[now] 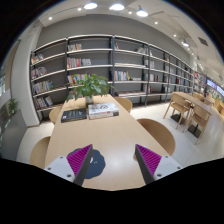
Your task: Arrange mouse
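A long wooden table [100, 135] runs toward wall-length bookshelves [100, 62]. Chairs [160, 132] flank it at 3 and 9 o'clock. A potted plant [90, 88] stands at 12 o'clock beside books [102, 111]. The gripper [113, 160] is released, jaws apart; the dark mouse [93, 165] lies just inside the left finger.

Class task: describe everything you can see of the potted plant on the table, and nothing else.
The plant is leafy and green, with broad leaves spreading sideways from a low centre. It stands upright at the far end of the long wooden table, well beyond the gripper, whose fingers stand open. Its pot is mostly hidden by what lies in front. A pale box-like thing sits just before it, and a dark flat thing lies beside that. Whether they touch the plant cannot be told. Bookshelves stand behind it.
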`<state>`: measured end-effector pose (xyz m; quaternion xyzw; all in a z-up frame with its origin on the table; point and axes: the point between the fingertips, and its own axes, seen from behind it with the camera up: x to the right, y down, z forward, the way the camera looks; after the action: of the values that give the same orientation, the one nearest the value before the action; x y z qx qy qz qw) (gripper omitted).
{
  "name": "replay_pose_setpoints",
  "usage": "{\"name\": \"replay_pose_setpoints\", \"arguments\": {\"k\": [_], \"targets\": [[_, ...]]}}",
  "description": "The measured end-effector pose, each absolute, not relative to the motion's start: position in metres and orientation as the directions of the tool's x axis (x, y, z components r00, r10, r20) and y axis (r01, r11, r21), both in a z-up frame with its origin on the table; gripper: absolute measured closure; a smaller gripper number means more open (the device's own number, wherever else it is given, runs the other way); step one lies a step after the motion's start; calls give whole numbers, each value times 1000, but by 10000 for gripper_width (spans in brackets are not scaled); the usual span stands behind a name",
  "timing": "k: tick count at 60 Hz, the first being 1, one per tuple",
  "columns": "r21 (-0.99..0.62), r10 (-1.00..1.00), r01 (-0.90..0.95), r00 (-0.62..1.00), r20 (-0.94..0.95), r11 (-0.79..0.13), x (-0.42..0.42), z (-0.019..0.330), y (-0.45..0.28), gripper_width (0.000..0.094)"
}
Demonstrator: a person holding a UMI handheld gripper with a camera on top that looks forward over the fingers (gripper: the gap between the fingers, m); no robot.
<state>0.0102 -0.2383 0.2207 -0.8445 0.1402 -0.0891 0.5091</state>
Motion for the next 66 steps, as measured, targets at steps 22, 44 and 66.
{"name": "replay_pose_setpoints", "arguments": {"k": [22,44,66], "targets": [[-763,-206,-139,979,-9,-631,37,88,-266,76],[-680,-199,-139,980,10,-720,148,8,-208,93],[-654,-88,-90,995,-35,-751,158,-10,-127,133]]}}
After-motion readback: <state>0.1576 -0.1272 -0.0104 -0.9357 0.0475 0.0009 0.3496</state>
